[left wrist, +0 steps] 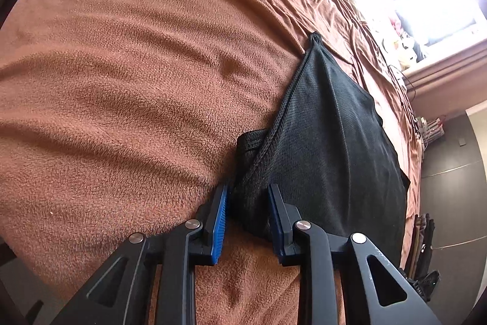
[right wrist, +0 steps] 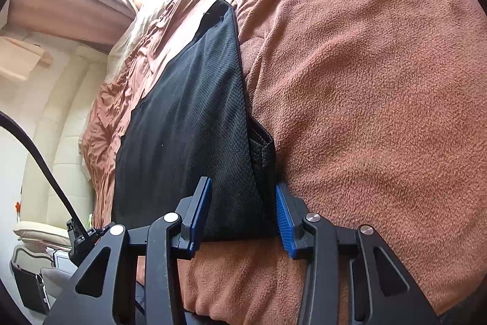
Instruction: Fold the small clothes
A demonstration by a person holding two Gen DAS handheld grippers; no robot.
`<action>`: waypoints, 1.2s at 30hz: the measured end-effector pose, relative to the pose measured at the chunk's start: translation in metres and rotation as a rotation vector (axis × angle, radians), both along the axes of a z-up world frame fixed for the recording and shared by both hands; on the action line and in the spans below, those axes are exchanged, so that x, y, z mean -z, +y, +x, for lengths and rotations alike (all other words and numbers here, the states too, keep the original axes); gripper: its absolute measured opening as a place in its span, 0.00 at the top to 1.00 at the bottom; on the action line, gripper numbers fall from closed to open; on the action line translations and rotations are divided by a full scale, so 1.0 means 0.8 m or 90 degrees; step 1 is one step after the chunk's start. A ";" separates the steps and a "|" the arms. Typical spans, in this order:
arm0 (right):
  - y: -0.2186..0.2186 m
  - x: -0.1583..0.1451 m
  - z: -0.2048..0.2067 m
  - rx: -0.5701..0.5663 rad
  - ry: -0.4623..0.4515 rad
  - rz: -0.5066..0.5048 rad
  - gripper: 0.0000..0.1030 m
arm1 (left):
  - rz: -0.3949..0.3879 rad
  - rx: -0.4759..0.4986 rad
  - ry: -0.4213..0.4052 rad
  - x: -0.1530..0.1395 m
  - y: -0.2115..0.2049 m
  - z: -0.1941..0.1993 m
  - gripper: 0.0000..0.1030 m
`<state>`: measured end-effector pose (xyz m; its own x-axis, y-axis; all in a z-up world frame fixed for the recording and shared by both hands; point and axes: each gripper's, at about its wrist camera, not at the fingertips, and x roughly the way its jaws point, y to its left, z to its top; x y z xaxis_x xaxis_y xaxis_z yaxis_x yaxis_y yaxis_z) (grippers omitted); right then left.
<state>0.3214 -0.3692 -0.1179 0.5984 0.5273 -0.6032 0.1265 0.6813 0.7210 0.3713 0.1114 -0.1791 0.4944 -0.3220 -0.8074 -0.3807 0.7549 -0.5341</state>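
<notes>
**Both grippers spread at the near corners of the black garment**

The left gripper (left wrist: 248,213) has its jaws spread, straddling the near corner of the black mesh garment (left wrist: 328,142); nothing is pinched. The right gripper (right wrist: 243,210) is likewise spread across the opposite near corner of the same garment (right wrist: 188,127). The step appears to be a corner grasp or release for a fold. To do it well, the operator should keep both grippers level and close on both fabric layers only, excluding the brown fleece blanket (left wrist: 137,81) beneath. From each gripper the garment runs toward 12 o'clock, tapering to a bunched tip; a folded flap protrudes at 11 o'clock in the left view and 1 o'clock in the right view. The garment lies flat on the blanket
</notes>
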 end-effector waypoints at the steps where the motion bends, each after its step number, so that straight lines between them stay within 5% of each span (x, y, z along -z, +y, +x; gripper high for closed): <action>1: 0.000 0.000 -0.001 0.001 0.000 0.001 0.63 | 0.001 0.000 0.002 0.001 0.000 0.002 0.73; 4: 0.000 -0.001 -0.001 0.007 -0.001 0.003 0.63 | 0.023 0.005 0.000 0.002 -0.003 0.011 0.76; 7: -0.001 0.000 0.002 0.021 0.011 -0.012 0.89 | 0.056 0.011 0.000 -0.003 -0.009 0.014 0.87; 10: -0.002 -0.005 0.001 0.033 0.014 -0.016 0.97 | 0.063 0.004 -0.011 -0.009 -0.008 0.010 0.92; 23: 0.037 -0.053 -0.032 0.029 -0.033 -0.069 0.98 | 0.073 -0.001 -0.078 -0.064 -0.002 -0.018 0.94; 36: 0.030 -0.059 -0.078 0.010 -0.034 -0.090 0.98 | 0.045 -0.004 -0.072 -0.059 0.013 -0.084 0.94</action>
